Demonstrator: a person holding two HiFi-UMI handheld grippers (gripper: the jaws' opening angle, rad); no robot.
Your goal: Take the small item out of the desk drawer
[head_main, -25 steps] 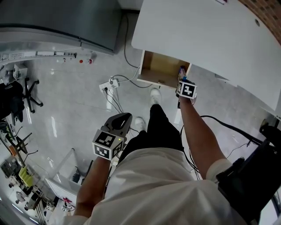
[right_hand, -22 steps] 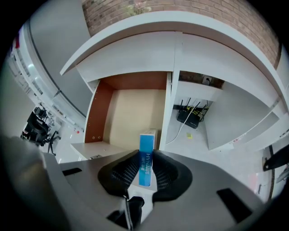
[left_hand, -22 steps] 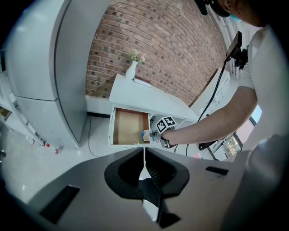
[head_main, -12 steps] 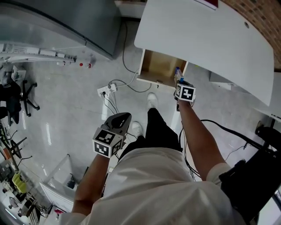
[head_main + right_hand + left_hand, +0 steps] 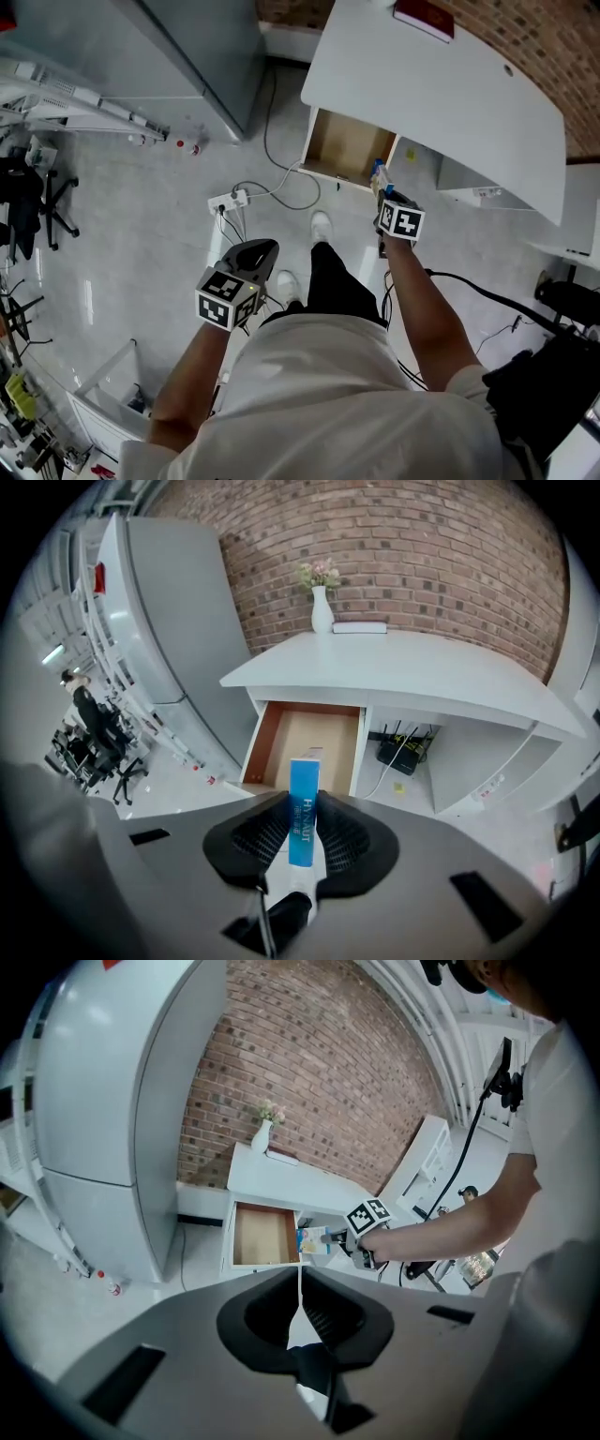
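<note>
Box [image 5: 304,778], blue and slim, the small thing the task was after, stood upright between the pads of the right claw [image 5: 302,808]. The claw was closed partway onto the box's narrow sides, likely so the thin carton would not twist, and held it just near of the open drawer [image 5: 281,747] under the white counter [image 5: 403,672], clear of the drawer's wooden floor. The left claw [image 5: 300,1283] was shut on nothing and hung well apart on the left, seemingly parked out of the way since one claw was enough.

Bright, even light; strong fisheye warping at edges
</note>
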